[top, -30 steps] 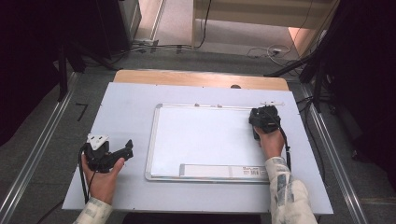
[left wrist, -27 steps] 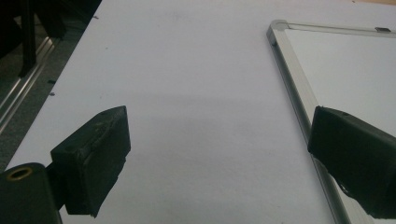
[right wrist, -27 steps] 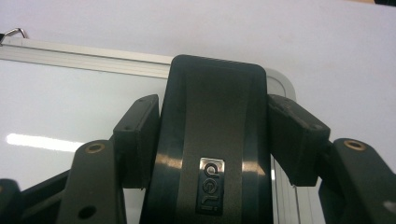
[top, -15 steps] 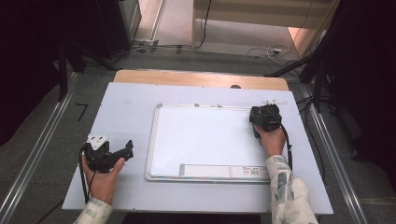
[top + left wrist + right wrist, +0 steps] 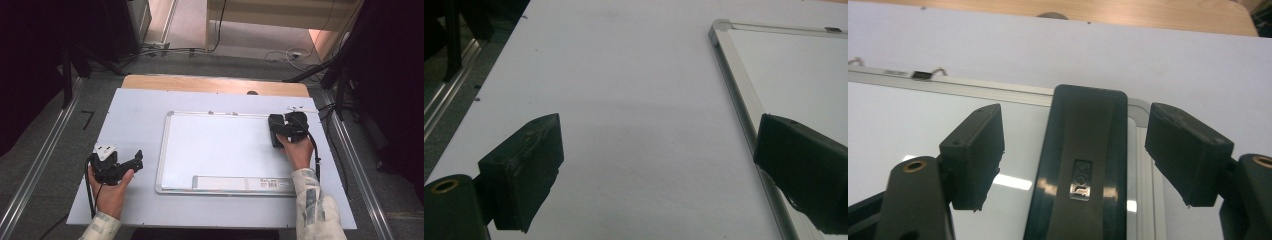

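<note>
1. The right gripper [image 5: 286, 125] hovers at the far right corner of the white, aluminium-framed rectangular whiteboard [image 5: 220, 150], having drifted only a touch towards that corner over the last second; the approach looks all but finished.
2. Seen from the right gripper view, its two black jaws stand wide apart, one on either side of the glossy black oblong plastic eraser [image 5: 1088, 150]; neither pad touches it, so nothing is gripped yet.
3. The eraser lies flat on the whiteboard, along its right edge and close to the far frame rail; from the high view it shows as a dark bar [image 5: 274, 135] just inside that corner.
4. The left gripper [image 5: 131, 161] has stayed put, resting in the person's hand on the pale grey tabletop [image 5: 135, 115] just left of the whiteboard's near left corner; its jaws gape wide over bare table, holding nothing, with the frame rail [image 5: 736, 90] running past one jaw.
5. The meaning, as a judgement: with the jaws already straddling the eraser, the next move is likely a small drop and a squeeze across its narrow sides; a tilted hand could nudge it along the slick surface instead.
</note>
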The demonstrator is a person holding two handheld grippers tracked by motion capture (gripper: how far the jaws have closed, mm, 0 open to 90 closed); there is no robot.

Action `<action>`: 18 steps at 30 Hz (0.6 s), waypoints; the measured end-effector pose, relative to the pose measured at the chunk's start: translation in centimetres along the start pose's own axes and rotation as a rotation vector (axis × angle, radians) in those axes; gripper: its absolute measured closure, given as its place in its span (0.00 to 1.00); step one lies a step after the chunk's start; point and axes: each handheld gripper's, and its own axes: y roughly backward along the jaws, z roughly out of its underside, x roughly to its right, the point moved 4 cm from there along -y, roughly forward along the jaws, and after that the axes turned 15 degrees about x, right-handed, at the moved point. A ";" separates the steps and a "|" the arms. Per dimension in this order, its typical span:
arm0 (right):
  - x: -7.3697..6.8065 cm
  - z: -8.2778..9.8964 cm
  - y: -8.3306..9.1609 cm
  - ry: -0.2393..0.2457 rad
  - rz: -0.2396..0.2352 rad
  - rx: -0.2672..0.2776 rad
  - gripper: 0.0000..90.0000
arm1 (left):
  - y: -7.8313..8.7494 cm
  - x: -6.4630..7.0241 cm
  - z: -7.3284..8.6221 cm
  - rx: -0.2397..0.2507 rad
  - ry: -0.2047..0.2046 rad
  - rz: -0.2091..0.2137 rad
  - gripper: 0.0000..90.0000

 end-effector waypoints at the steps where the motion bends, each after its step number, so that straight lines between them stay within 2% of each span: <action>1: 0.0 0.0 0.2 -0.004 -0.005 0.002 0.25 | 0.0 0.0 0.0 -0.001 -0.001 -0.001 0.07; 3: 0.0 0.0 0.6 -0.012 -0.016 0.001 0.25 | 0.0 0.0 0.0 0.000 0.000 0.000 0.07; 8: 0.0 0.1 1.5 0.008 -0.030 0.016 0.24 | 0.0 0.0 0.0 -0.001 0.001 0.000 0.07; 18: 0.0 0.2 3.5 0.019 -0.047 0.046 0.23 | -0.1 -0.2 -0.1 0.003 0.001 -0.007 0.07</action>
